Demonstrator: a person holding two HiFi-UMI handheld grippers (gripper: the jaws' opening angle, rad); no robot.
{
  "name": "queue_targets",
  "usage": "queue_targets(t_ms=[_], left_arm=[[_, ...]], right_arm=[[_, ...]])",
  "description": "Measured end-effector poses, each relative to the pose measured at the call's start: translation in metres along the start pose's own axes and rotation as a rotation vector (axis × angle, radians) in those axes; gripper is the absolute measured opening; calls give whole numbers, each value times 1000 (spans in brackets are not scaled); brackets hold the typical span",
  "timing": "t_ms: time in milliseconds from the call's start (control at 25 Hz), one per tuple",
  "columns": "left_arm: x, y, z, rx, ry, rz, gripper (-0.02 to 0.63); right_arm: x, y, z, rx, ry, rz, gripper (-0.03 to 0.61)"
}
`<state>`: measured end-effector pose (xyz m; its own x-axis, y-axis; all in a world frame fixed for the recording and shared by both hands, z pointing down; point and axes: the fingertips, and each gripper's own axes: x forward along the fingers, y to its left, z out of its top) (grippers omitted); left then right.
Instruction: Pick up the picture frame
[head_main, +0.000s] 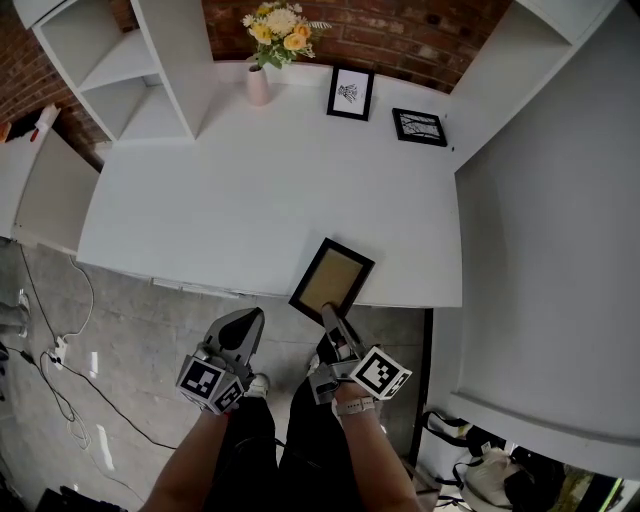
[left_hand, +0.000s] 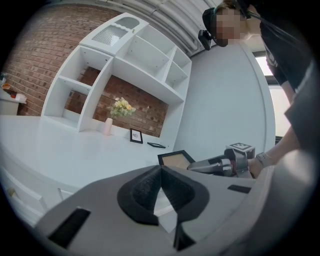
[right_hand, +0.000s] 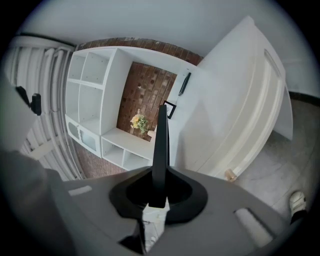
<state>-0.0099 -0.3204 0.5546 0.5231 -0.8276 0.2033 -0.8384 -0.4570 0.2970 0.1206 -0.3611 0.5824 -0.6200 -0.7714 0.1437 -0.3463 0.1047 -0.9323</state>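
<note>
A black picture frame (head_main: 333, 278) with a brown cardboard face hangs over the front edge of the white table (head_main: 230, 200), slightly tilted. My right gripper (head_main: 328, 318) is shut on its near edge. In the right gripper view the frame (right_hand: 160, 145) stands edge-on between the pads (right_hand: 159, 185). My left gripper (head_main: 245, 325) hovers below the table's front edge, to the left of the frame, shut with nothing in it. The left gripper view shows its pads (left_hand: 161, 172) meeting, and beyond them the frame (left_hand: 176, 159) with the right gripper (left_hand: 200, 166) on it.
At the back of the table a small framed print (head_main: 350, 93) stands upright, another frame (head_main: 419, 127) lies flat, and a pink vase of yellow flowers (head_main: 258, 85) stands left of them. A white shelf unit (head_main: 130, 70) is at the back left. A white panel (head_main: 540, 250) borders the right.
</note>
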Motion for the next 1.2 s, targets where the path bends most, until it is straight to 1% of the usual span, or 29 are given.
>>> queue_targets(t_ms=[160,320,720,1000,1200], left_arm=[[-5,1,8,18,-10,-10,3],[-10,5,17,34,-27,-14,3],[-24,2,39,60,-59,-44,3],[-34,5,54,72,-92,-56,3],[-42,8,64,78,-107,-60,3]], right_arm=[[-12,-2,4,-116,20,-63,40],[-19,8,10,-243,12,-85,40],[-42,34,18,-447,-27,-131,40],[-52,59,23,-599,-61,-144,40],[-60,76,24,-651,-110,-130,40]])
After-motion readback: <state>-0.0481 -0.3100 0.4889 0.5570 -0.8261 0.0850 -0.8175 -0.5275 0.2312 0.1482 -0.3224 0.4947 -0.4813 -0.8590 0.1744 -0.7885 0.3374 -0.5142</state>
